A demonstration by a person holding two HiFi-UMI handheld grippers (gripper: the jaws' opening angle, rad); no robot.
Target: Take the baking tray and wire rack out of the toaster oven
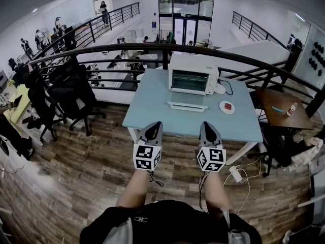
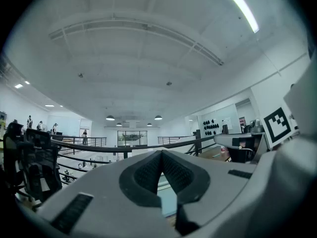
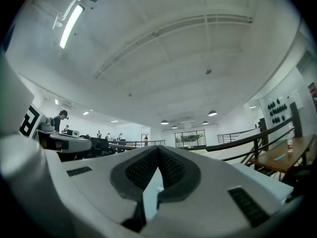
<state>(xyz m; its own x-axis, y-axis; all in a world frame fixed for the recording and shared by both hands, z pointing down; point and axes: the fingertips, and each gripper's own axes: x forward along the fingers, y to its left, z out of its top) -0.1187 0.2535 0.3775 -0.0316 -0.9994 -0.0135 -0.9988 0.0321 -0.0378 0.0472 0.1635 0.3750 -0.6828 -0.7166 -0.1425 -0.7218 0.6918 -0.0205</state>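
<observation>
The white toaster oven point(image 1: 192, 75) stands at the far side of the light blue table point(image 1: 152, 111), its grey glass front facing me. A low white flat piece point(image 1: 187, 106) lies on the table just in front of it; I cannot tell what it is. No baking tray or wire rack can be made out inside. My left gripper point(image 1: 152, 128) and right gripper point(image 1: 208, 127) hover side by side over the table's near edge, both shut and empty. In the gripper views the left gripper point(image 2: 161, 155) and right gripper point(image 3: 158, 150) point level at the railing and ceiling.
A small white plate point(image 1: 227, 107) with something red sits right of the oven, whose cable point(image 1: 227, 87) trails behind. A black railing point(image 1: 127, 49) runs behind the table. A brown table point(image 1: 282, 113) is at the right, office chairs point(image 1: 66, 93) at the left, a power strip point(image 1: 236, 173) on the floor.
</observation>
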